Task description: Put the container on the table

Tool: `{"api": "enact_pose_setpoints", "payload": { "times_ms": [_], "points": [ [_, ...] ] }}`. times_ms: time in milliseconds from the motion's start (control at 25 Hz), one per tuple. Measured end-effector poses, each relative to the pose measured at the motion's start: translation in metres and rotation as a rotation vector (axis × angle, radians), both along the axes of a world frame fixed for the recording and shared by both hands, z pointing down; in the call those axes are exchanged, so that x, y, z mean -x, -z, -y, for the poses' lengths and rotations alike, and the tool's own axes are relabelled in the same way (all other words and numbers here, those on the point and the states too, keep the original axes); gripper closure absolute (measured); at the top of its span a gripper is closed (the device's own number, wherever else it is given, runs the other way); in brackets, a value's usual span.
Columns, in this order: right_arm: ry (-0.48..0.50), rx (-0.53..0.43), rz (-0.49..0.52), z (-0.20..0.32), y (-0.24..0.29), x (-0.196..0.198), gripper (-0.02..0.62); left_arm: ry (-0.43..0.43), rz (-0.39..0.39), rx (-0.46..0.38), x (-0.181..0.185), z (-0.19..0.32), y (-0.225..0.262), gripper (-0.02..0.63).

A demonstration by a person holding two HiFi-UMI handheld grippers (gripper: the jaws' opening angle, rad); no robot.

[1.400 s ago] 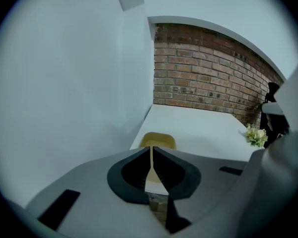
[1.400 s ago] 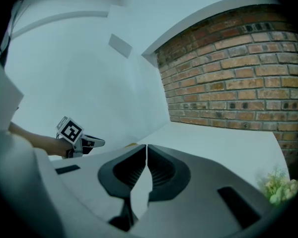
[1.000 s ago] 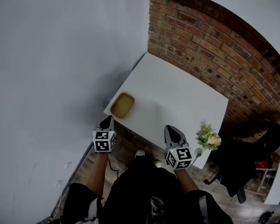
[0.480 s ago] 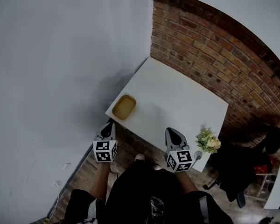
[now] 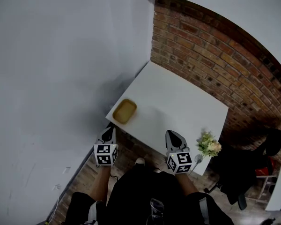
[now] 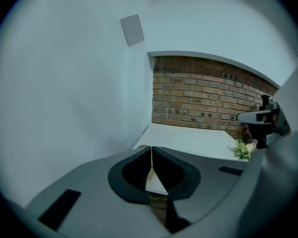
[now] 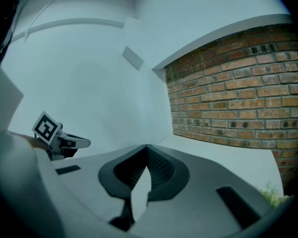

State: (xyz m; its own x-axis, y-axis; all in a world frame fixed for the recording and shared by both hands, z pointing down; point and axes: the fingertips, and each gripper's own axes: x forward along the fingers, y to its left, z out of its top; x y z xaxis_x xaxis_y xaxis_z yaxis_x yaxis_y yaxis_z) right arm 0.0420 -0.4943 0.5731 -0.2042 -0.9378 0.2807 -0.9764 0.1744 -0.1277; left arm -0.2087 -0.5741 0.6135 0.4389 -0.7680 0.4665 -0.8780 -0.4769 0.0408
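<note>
A shallow tan container (image 5: pixel 124 111) rests on the white table (image 5: pixel 178 102), close to its near left corner. My left gripper (image 5: pixel 109 128) hovers just short of that corner, below the container and apart from it, jaws shut on nothing. My right gripper (image 5: pixel 171 133) is at the table's near edge, farther right, also shut and empty. In the left gripper view the jaws (image 6: pixel 151 149) meet at the tips, with the table (image 6: pixel 188 137) beyond them. The right gripper view shows its jaws (image 7: pixel 146 147) closed too, and the left gripper (image 7: pixel 59 135) off to the side.
A brick wall (image 5: pixel 215 55) backs the table and a plain grey wall (image 5: pixel 61 69) runs along its left. A small bunch of flowers (image 5: pixel 209 145) stands at the table's near right corner. A dark chair (image 5: pixel 243 170) sits right of it. Wooden floor (image 5: pixel 86 175) lies below.
Both grippers have drawn slightly back from the table edge and the head view has shifted a little. The container has stayed put. Both grippers remain shut.
</note>
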Motion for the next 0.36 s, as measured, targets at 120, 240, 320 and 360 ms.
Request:
{"api": "enact_pose_setpoints", "payload": {
  "times_ms": [120, 240, 320, 360],
  "points": [
    [-0.004, 0.008, 0.001, 0.001, -0.0027, 0.0009, 0.572, -0.011, -0.002, 0.005, -0.0017, 0.0035, -0.0023, 0.584],
    [-0.01, 0.024, 0.0, 0.0023, -0.0069, 0.0017, 0.572, -0.017, 0.001, 0.013, -0.0011, 0.0073, -0.0046, 0.584],
    [-0.014, 0.032, 0.0, 0.004, -0.0091, 0.0013, 0.572, -0.019, 0.004, 0.018, -0.0005, 0.0096, -0.0065, 0.584],
    [-0.017, 0.036, 0.001, 0.0048, -0.0102, 0.0009, 0.572, -0.02, 0.005, 0.02, -0.0002, 0.0107, -0.0076, 0.584]
  ]
}}
